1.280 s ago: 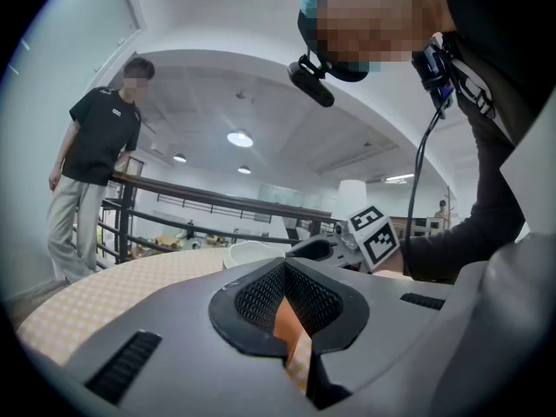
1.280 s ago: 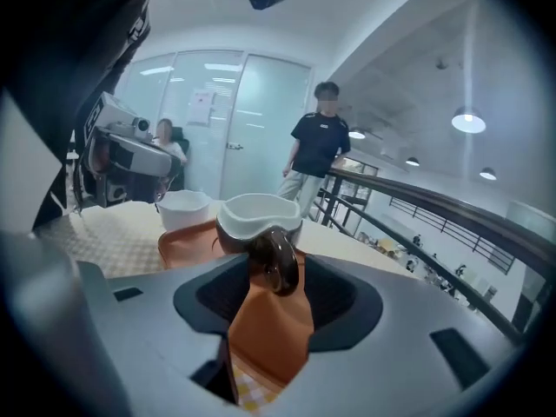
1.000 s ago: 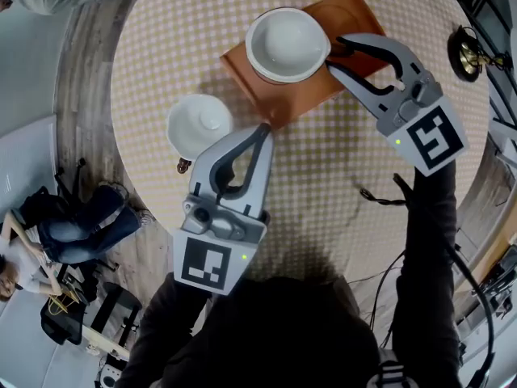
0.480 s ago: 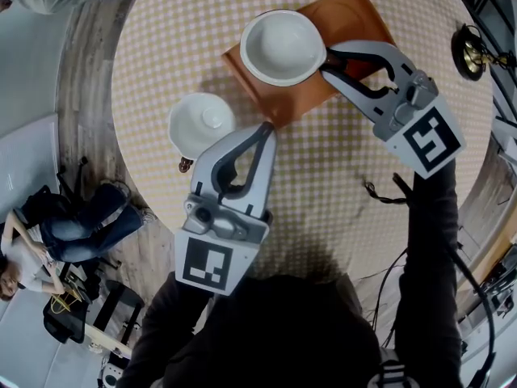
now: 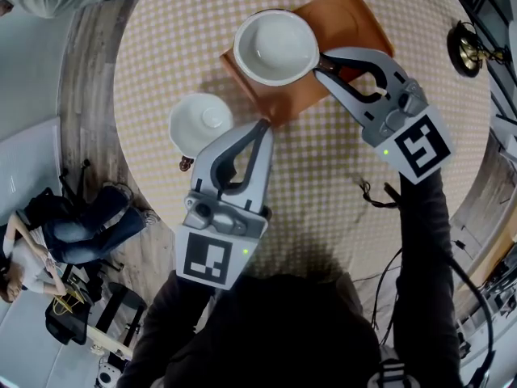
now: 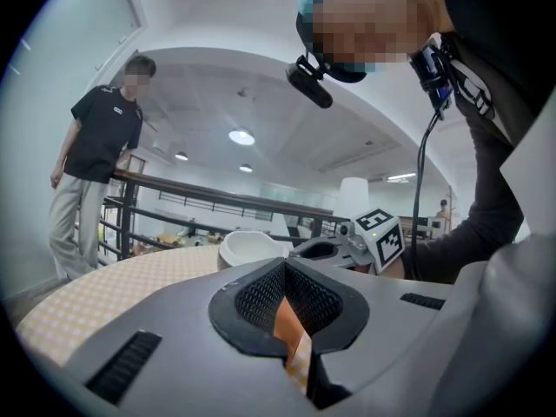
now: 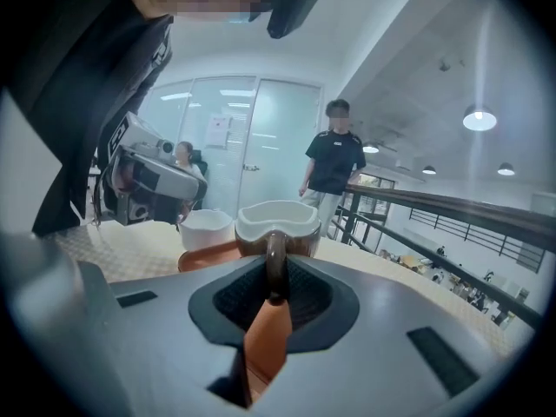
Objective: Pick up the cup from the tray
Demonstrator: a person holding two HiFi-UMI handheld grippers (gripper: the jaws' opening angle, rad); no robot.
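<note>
The right gripper (image 5: 321, 61) has just been closing its jaws and now pinches the handle (image 7: 274, 259) of the cup (image 5: 275, 45). The cup lies straight ahead over the tray's (image 5: 355, 14) left part, handle pointing back along the jaws. The left gripper (image 5: 262, 129), closed and empty, is farther away.

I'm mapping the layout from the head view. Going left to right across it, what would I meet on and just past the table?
In order: small white bowl → cup → right hand-held gripper, its jaws just closed onto the cup's handle → brass object at the far right. The tray and left hand-held gripper overlap these, so they are omitted.
</note>
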